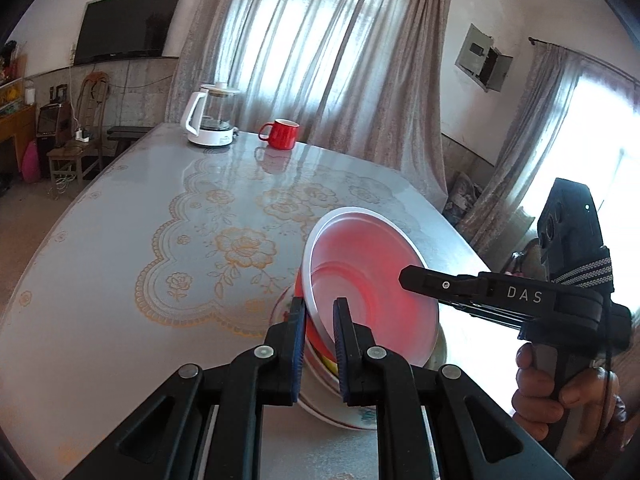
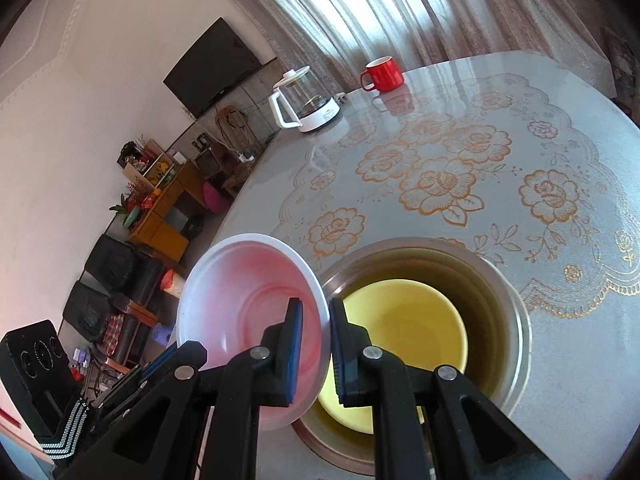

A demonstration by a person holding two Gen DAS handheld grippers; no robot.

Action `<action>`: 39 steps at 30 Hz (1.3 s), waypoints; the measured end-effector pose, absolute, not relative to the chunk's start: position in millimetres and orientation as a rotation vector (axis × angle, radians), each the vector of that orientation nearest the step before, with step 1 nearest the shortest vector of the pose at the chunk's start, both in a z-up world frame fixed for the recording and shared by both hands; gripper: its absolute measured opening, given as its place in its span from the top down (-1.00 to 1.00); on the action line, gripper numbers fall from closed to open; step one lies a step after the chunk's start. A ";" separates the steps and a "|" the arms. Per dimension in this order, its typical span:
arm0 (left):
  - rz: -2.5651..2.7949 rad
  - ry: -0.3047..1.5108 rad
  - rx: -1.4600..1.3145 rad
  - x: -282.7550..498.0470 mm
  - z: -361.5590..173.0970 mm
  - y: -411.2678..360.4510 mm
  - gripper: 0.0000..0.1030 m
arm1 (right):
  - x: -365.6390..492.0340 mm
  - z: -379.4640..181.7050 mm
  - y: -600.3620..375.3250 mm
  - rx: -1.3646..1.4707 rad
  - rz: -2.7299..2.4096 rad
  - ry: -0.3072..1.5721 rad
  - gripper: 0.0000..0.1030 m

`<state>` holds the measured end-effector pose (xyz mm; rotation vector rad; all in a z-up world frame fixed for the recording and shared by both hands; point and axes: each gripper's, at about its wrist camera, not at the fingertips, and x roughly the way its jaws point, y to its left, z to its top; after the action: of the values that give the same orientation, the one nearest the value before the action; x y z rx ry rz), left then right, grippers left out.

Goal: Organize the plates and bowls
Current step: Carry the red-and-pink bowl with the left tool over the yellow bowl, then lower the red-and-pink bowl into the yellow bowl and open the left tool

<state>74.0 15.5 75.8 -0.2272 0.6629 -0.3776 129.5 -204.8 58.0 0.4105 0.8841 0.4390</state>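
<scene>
While both tongs pinch one white bowl (image 2: 248, 312) by opposite rim edges, it hangs tilted at lower centre, its inside glowing pink. The left tongs (image 1: 319, 344) clamp its near rim; the right tongs (image 2: 314, 354) grip the rim too. Below, a steel bowl (image 2: 508, 300) on the bench (image 1: 120, 260) holds a yellow bowl (image 2: 400, 320). At right, a hand (image 1: 560, 392) grasps a handle reading "DAS". Upper centre: a kettle (image 1: 210, 120), a red mug (image 1: 282, 133).

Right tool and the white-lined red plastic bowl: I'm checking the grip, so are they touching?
Touching. In the right wrist view, the right tool has both blue pads clamped on the rim of the white-lined red plastic bowl.
</scene>
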 end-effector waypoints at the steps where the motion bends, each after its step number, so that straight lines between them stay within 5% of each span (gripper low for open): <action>1: -0.402 0.670 -0.237 76.6 77.8 12.9 0.74 | 126.9 60.1 -211.0 0.418 0.429 0.874 0.76; 15: -0.470 0.854 -0.303 98.4 51.8 -10.7 0.74 | 116.5 41.5 -255.2 0.486 0.335 0.909 0.77; 39: -0.405 0.859 -0.148 106.4 27.0 -25.7 0.74 | 129.8 13.6 -235.5 0.233 0.203 0.974 0.63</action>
<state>106.4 -25.7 27.0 -0.1483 0.8590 -0.4050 129.8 -235.5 13.6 0.2326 0.9741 0.2028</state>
